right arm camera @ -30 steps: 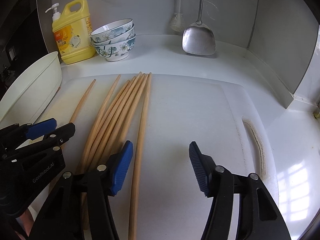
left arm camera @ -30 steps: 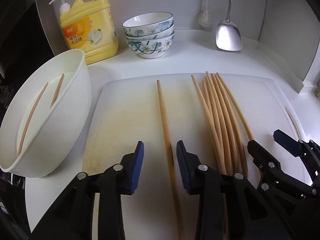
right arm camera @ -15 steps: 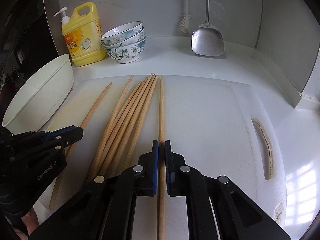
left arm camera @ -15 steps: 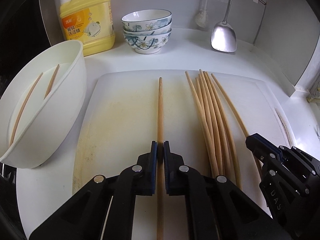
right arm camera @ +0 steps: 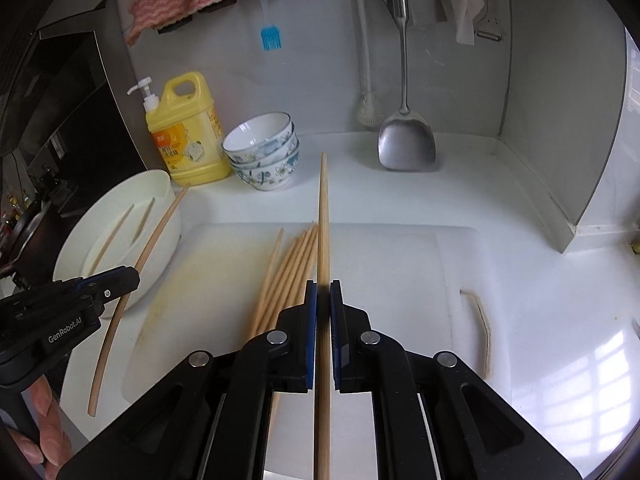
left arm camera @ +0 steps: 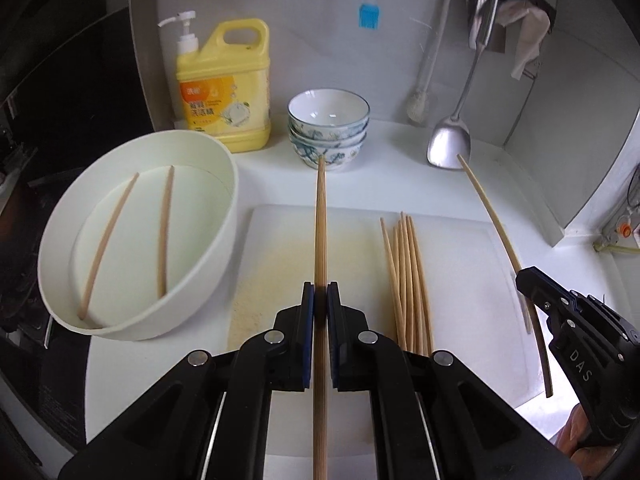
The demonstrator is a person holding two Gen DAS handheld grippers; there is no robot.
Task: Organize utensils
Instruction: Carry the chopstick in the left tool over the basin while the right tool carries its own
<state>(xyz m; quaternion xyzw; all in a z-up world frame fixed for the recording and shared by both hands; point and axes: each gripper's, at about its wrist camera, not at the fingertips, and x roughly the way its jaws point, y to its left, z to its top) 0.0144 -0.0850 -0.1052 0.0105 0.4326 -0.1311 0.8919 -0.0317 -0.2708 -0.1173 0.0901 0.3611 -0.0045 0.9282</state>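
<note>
Left tool: clamped on one round, grained wooden chopstick, raised clear of the board.
Right tool: clamped on a second chopstick, likewise lifted.
Board: white plastic slab, yellow-stained at left, lying on the white bench.
Bundle: thin tapered wooden sticks lying fanned on the board.
Bowl: smooth white oval, left of the board, two sticks inside.
</note>
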